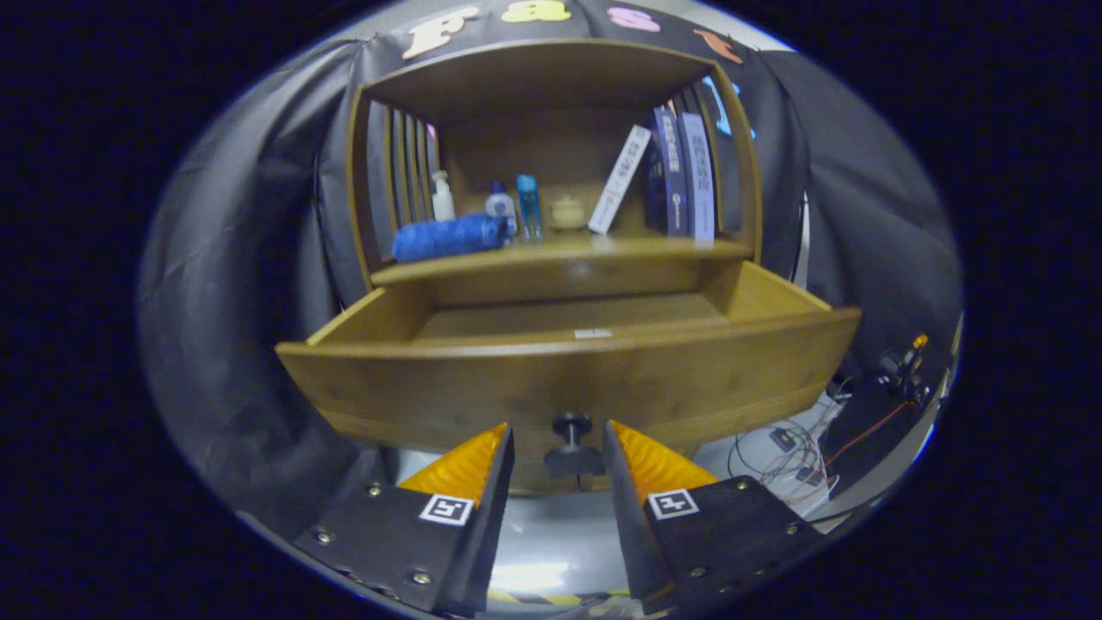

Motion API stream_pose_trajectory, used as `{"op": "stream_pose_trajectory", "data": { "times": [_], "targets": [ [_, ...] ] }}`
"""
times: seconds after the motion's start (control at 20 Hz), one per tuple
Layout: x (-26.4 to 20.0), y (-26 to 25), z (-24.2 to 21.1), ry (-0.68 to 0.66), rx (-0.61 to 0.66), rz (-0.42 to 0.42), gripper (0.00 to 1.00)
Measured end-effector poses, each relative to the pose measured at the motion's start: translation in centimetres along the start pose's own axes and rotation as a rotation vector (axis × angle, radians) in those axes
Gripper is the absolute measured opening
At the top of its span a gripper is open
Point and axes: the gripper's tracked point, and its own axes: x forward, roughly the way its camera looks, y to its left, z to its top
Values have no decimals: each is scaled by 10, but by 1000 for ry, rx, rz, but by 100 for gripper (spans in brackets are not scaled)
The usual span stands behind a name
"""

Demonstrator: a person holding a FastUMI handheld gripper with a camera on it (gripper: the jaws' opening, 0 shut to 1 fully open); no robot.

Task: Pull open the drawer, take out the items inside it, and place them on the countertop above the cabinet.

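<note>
Wooden drawer pulled out, knob seemingly untouched between parted fingers.

Hand-held gripper fingers parted, level

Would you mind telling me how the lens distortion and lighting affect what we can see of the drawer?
Gripper view: the fisheye bows the drawer front into a curve; its knob sits sharp just ahead of the open fingers; the shelf interior is dim, the blue towel slightly soft; glare brightens the floor below.
</note>
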Motion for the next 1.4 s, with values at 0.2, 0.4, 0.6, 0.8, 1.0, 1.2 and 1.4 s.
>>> {"op": "stream_pose_trajectory", "data": {
  "times": [0.2, 0.4, 0.6, 0.8, 1.0, 1.2, 1.4],
  "targets": [
    [19, 1, 65, -64, -62, -22, 59],
    [70, -2, 78, 100, -84, -34, 61],
    [122, -7, 80, 235, -69, -67, 61],
    [153, -26, 52, 430, -76, -125, 61],
    [167, -38, 14, 574, -11, -154, 62],
    [174, -38, -5, 620, 28, -137, 62],
    [173, -41, -16, 695, 33, -153, 62]
  ]
}}
